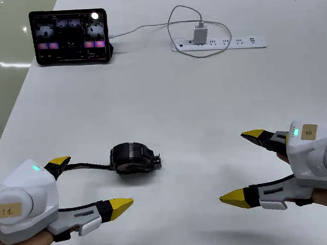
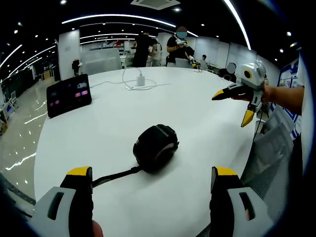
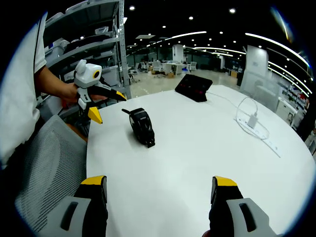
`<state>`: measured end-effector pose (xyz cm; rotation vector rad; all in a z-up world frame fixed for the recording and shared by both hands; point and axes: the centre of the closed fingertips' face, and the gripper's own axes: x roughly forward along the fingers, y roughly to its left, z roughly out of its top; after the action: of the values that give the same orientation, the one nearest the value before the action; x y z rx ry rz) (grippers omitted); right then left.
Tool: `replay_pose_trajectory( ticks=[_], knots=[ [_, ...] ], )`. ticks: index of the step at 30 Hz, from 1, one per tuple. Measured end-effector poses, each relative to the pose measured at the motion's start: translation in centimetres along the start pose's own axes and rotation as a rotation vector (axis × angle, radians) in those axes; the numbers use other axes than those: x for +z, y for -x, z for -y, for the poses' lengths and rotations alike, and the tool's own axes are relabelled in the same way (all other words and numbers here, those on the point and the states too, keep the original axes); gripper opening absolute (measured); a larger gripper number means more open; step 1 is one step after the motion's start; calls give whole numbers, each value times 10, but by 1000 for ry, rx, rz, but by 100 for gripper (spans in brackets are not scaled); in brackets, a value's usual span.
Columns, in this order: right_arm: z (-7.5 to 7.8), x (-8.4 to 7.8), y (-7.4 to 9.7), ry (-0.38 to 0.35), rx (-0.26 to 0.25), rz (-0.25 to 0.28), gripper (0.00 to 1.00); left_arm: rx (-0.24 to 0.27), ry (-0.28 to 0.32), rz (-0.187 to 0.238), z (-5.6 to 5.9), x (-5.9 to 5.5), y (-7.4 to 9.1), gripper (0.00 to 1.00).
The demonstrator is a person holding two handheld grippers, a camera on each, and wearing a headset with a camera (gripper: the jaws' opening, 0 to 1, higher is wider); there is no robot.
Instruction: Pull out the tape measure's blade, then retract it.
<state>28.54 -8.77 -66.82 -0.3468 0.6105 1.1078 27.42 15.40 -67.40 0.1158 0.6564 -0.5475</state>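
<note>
Presently the left gripper (image 1: pixel 95 181) is at the near left of the head view with its yellow-tipped jaws spread wide and nothing between them. The right gripper (image 1: pixel 235 165) is at the near right, jaws likewise spread and empty. The two face each other across the white table (image 1: pixel 179 110). Each body carries a small green indicator light and a paper sticker (image 1: pixel 8 209) with handwritten marks, which are too small to read reliably.

The tape measure (image 1: pixel 133 157) lies on its side on the table between the grippers, nearer the left one and clear of both. Its housing is black, and no brand or scale marking can be made out. A black strap (image 1: pixel 86 166) runs from the housing toward the far jaw tip of the left gripper. Contact between strap and jaw cannot be determined.

At the far end of the table stand a tablet (image 1: pixel 71 37) with a lit screen and a white power strip (image 1: pixel 219 42). A white charger (image 1: pixel 200 34) is plugged into the strip, and its cable (image 1: pixel 172 23) loops toward the tablet. The screen content is illegible.

The left gripper view adds people (image 2: pixel 143 47) standing beyond the table. The right gripper view adds storage shelving (image 3: pixel 94 34), a mesh chair (image 3: pixel 49 163) and a white sleeve (image 3: pixel 22 84), cut off at the edge.
</note>
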Motion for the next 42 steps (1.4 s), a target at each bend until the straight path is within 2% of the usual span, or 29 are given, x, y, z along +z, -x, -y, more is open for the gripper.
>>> replay_pose_trajectory(
  ticks=[5, 12, 17, 24, 32, 42],
  knots=[
    [3, -5, 8, -27, -23, 19, 91, 7, -11, 2, 0, 0, 4, 98],
    [6, -19, 19, -61, -51, -3, 92, -4, -20, 7, 1, -3, 7, 98],
    [8, -30, 26, -91, -53, -18, 92, -10, -22, 10, 0, -7, 9, 99],
    [9, -41, 37, -99, -72, -25, 92, -21, -39, 13, 0, -9, 15, 99],
    [9, -50, 47, -108, -99, -15, 91, -19, -48, 6, 0, -11, 16, 99],
    [8, -66, 59, -139, -114, -36, 91, -36, -79, -14, 4, -18, 19, 99]
  ],
)
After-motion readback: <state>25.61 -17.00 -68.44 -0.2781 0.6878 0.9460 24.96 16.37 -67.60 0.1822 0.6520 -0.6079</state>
